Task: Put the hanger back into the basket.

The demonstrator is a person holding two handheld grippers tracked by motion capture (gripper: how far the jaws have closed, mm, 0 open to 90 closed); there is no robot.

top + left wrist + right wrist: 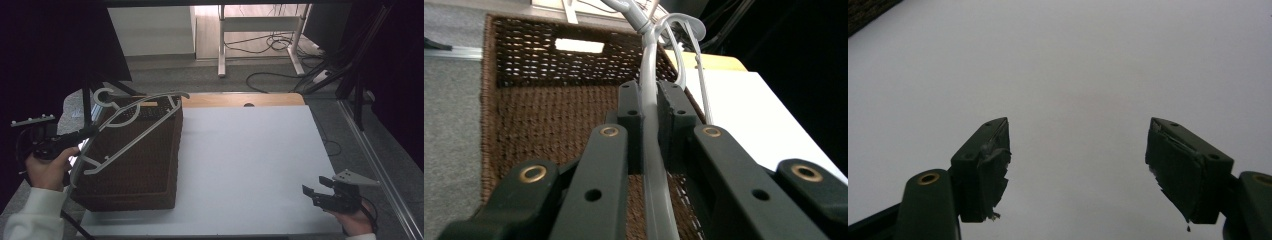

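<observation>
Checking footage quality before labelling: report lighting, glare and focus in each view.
High view: dim, black corners, the white table evenly lit, the hanger sharp. Left gripper view: light glares through the wicker basket handle slot; the near fingers look soft. Right gripper view: flat grey tabletop, no hard shadows, the right gripper crisp.

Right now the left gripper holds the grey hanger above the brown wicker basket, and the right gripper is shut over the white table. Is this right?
Not quite: the right gripper is open, not shut. The right gripper view shows its fingers spread wide apart over the white table. The rest holds: the left gripper clamps the grey hanger above the brown wicker basket.
</observation>
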